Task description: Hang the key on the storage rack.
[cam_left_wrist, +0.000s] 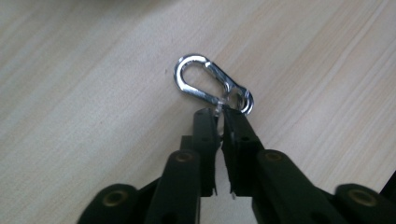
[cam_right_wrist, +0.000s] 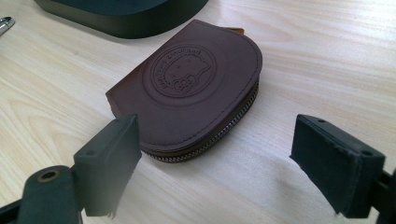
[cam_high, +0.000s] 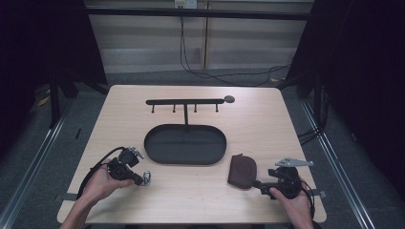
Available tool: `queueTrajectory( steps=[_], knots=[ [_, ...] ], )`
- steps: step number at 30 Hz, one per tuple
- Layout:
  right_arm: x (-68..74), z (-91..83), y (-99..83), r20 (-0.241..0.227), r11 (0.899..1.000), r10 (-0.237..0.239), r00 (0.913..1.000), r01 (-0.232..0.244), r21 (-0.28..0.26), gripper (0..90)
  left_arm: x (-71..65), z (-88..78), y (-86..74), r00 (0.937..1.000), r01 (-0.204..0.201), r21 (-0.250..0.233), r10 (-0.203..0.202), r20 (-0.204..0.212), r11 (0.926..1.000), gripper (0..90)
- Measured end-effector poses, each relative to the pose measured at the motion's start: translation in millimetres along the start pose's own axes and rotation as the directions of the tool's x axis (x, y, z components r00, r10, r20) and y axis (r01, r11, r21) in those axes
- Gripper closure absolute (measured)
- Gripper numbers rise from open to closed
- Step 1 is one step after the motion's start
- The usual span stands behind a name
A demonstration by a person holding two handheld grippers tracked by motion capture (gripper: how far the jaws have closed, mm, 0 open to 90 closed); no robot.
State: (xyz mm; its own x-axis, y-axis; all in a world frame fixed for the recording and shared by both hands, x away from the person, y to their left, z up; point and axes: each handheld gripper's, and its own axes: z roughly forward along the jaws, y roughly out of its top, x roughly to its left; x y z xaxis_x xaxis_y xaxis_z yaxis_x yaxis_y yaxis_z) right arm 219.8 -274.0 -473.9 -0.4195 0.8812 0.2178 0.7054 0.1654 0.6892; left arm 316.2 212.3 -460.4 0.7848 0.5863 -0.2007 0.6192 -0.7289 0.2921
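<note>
Table [cam_high: 267, 119] evenly lit from above; dark surroundings; glare on carabiner [cam_left_wrist: 212, 84]; near jaws blurred

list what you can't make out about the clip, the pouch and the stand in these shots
- Carabiner clip: left gripper view, the left tongs cover its near edge where they pinch.
- Brown pouch: right gripper view, the embossed lettering is too small to read; its underside is hidden.
- Black hook stand: high view, the hooks are too small to tell their shape.

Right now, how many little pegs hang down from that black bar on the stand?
4. They hang in a row under the black bar: one near its left end, two either side of the centre post, one near the right end. None looks hidden.
</note>
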Motion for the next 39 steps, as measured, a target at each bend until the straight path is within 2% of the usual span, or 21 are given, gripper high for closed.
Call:
queueTrajectory(
  steps=[1, 2, 8, 19, 22, 27, 28, 34, 39],
  knots=[
    [-0.1, 0.1, 0.0, 0.0, 1.0, 0.0, 1.0, 0.0, 0.001, 15.3, 0.0, 0.0, 0.0, 1.0, 0.0, 0.0, 0.0, 0.0, 1.0, 86.0],
    [-0.1, 0.1, 0.0, 0.0, 1.0, 0.0, 1.0, 0.0, 0.001, 15.3, -1.3, -0.5, 0.0, 0.9998, -0.009, 0.001, 0.009, 0.017, 1.0, 86.4],
    [-0.3, -0.2, 0.1, 0.002, 1.0, 0.001, 1.0, -0.001, -0.004, 15.0, -6.5, -1.7, 1.0, 0.9991, -0.034, 0.007, 0.034, 0.024, 0.9994, 88.5],
    [-0.6, -0.2, 0.0, 0.001, 1.0, 0.0, 1.0, 0.0, -0.004, 15.0, -14.3, -5.4, 8.6, 0.999, -0.045, 0.04, 0.045, -0.006, 0.9982, 89.2],
    [-0.4, -0.3, 0.0, 0.002, 1.0, 0.001, 1.0, -0.001, -0.004, 15.0, -15.2, -16.1, 12.1, 0.9978, -0.061, 0.033, 0.062, -0.021, 0.9976, 89.2],
    [-0.4, -0.2, 0.0, 0.001, 1.0, 0.001, 1.0, -0.001, -0.003, 15.0, -13.3, -26.7, 16.6, 0.9976, -0.06, 0.022, 0.061, -0.034, 0.9979, 89.2],
    [-0.5, -0.2, 0.0, 0.002, 1.0, 0.001, 1.0, -0.001, -0.003, 15.0, -13.9, -31.9, 19.1, 0.9967, -0.069, 0.04, 0.07, -0.04, 0.9968, 89.2],
    [-0.6, -0.1, 0.0, 0.001, 1.0, 0.001, 1.0, -0.001, -0.003, 15.0, -17.3, -45.1, 24.4, 0.9933, -0.087, 0.071, 0.092, -0.07, 0.9936, 89.2],
    [-0.6, -0.4, -0.1, 0.003, 1.0, 0.006, 1.0, -0.006, 0.0, 15.0, -21.2, -49.7, 27.1, 0.9919, -0.096, 0.09, 0.103, -0.074, 0.9913, 89.3]
  ],
)
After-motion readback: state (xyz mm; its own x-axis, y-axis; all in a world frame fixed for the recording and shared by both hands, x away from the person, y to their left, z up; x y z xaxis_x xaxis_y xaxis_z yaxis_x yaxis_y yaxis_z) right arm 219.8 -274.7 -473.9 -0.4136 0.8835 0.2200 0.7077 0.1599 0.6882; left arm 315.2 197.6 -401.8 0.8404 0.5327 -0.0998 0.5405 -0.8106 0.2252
